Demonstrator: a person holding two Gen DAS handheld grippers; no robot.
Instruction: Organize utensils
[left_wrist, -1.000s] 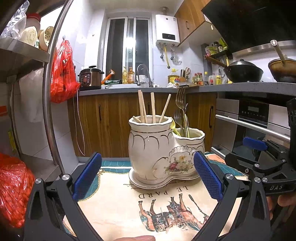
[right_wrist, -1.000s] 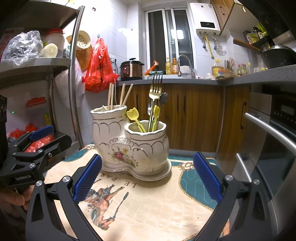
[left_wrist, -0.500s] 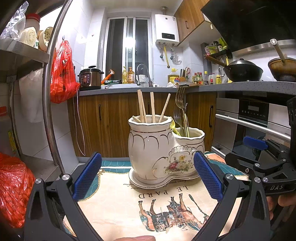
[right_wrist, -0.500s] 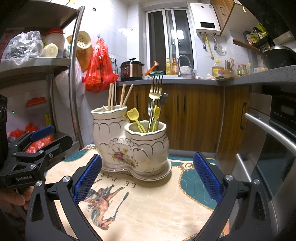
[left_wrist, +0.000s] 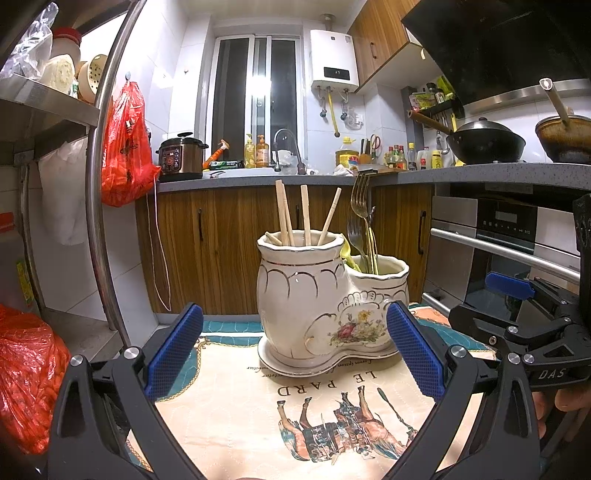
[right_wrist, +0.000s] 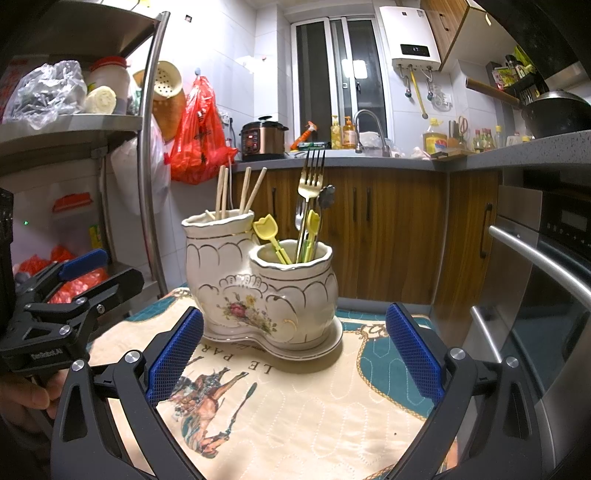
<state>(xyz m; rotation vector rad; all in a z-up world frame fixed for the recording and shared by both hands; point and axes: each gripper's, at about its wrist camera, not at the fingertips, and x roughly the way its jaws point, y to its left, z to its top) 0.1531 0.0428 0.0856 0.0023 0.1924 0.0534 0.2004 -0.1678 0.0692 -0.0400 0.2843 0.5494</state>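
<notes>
Ceramic, in white with gold trim and a floral decal, the two-compartment utensil holder (left_wrist: 328, 295) is standing upright on its matching saucer on the cloth-covered bench (right_wrist: 314, 406). It is sitting straight ahead of both grippers, beyond their fingertips and touching neither. The left gripper (left_wrist: 291, 354) and the right gripper (right_wrist: 291, 354) are each holding their jaws spread wide with nothing between the blue pads.

The taller compartment is holding wooden chopsticks (left_wrist: 291, 214); the lower compartment is holding a metal fork (right_wrist: 309, 184), a dark spoon and yellow plastic picks (right_wrist: 271, 236). All of the handles are pointing up, near vertical or leaning slightly, so their long axes are running across the forward line of the jaws. The left gripper is facing the chopstick side, and the right gripper is facing the fork side; which is nearer cannot be told.

No loose utensil is showing on the bench, so the sorting is judged to be complete or nearly so. Open cloth is lying in front of the holder. An oven front (right_wrist: 546, 280) is closing off the right edge, and a steel shelf post (left_wrist: 99, 206) is bounding the left.
</notes>
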